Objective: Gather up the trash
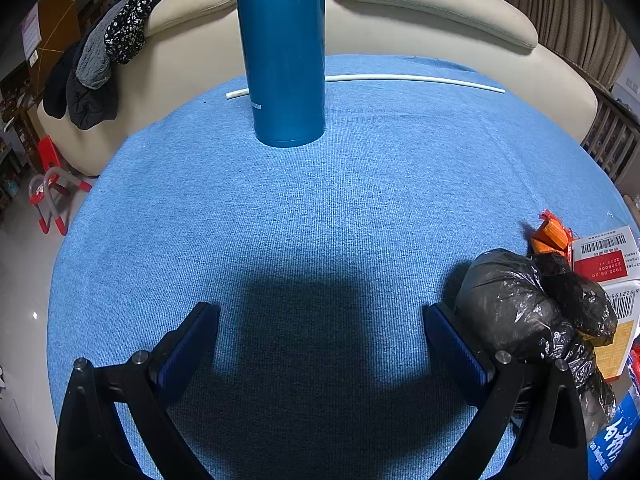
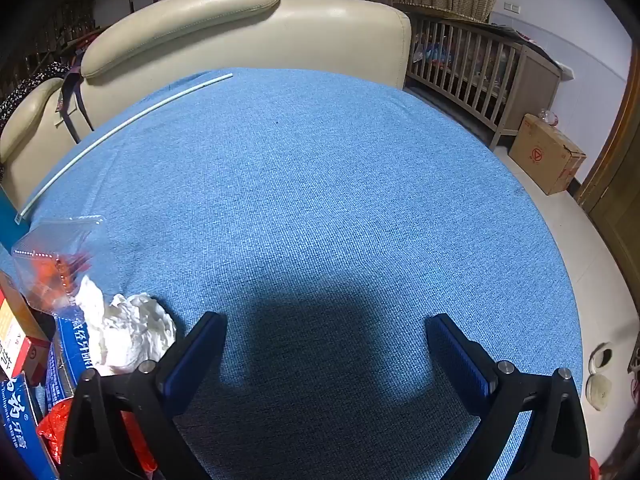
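My left gripper (image 1: 320,312) hangs open over the blue cloth-covered table (image 1: 320,208), nothing between its fingers. A crumpled black plastic bag (image 1: 516,304) lies just right of its right finger. Behind the bag sit an orange wrapper (image 1: 550,236) and a red-and-white carton (image 1: 608,260). My right gripper (image 2: 326,320) is open too, over bare blue cloth. Left of its left finger lies a crumpled white tissue (image 2: 128,332), with a clear plastic wrapper (image 2: 56,260), blue toothpaste boxes (image 2: 68,356) and a red wrapper (image 2: 54,428) beside it.
A tall blue flask (image 1: 286,60) stands upright at the far middle of the table. A thin white tube (image 1: 416,79) lies along the far edge. A cream sofa (image 1: 400,20) is behind, with clothes (image 1: 96,64) draped on it. A wooden crib (image 2: 472,64) and cardboard box (image 2: 548,156) stand right.
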Motion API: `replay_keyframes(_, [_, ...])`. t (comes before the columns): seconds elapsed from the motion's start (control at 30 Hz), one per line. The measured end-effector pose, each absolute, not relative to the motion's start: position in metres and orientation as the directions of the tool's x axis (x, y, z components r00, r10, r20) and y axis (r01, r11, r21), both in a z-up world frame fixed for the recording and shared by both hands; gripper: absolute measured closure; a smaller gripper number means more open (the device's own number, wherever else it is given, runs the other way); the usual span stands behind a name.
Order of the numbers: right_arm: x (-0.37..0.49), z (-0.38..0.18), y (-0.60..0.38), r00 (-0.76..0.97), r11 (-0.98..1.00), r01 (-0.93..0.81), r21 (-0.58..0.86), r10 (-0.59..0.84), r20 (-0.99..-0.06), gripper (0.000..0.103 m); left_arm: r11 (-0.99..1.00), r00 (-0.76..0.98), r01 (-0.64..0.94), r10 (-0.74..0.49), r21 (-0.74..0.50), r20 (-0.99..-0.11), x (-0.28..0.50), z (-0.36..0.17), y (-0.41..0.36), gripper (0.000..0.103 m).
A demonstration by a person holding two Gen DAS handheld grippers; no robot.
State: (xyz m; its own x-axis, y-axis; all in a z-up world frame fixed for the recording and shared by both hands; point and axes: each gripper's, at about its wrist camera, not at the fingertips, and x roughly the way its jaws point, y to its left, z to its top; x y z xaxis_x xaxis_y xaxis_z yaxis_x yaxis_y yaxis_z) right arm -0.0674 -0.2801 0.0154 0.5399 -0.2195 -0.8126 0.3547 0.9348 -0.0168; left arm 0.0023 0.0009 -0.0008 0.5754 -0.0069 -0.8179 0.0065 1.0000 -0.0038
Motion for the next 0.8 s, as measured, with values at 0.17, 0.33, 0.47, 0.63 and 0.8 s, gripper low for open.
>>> replay_keyframes(0.17, [-0.0673,0.0157,-0.2800,0.540,0.935,0.355,-0.017,-0.220,-0.813,0.000,1.000,0.575,0.007,-0.007,-0.004,-0.818,0.0036,-0.0012,0.0017,0.000])
replay_keyframes(0.33, [-0.0672,0.0156,-0.2798,0.540,0.935,0.355,-0.017,-0.220,-0.812,0.000,1.000,0.575,0.007,-0.007,-0.003,-0.818,0.0025,-0.0010,0.0014,0.000])
replay_keyframes(0.47, [-0.0670,0.0154,-0.2797,0.540,0.935,0.355,-0.017,-0.220,-0.812,0.000,1.000,0.576,0.007,-0.007,-0.004,-0.818,0.0024,-0.0010,0.0015,0.000])
replay_keyframes(0.63, [-0.0671,0.0152,-0.2798,0.540,0.935,0.354,-0.017,-0.219,-0.812,0.000,1.000,0.575,0.026,-0.019,-0.004,-0.818,0.0017,-0.0005,0.0024,0.000])
replay_keyframes(0.8, [-0.0679,0.0152,-0.2799,0.540,0.935,0.355,-0.017,-0.220,-0.812,0.000,1.000,0.575,0.027,-0.018,-0.003,-0.818,0.0014,-0.0003,0.0021,0.000])
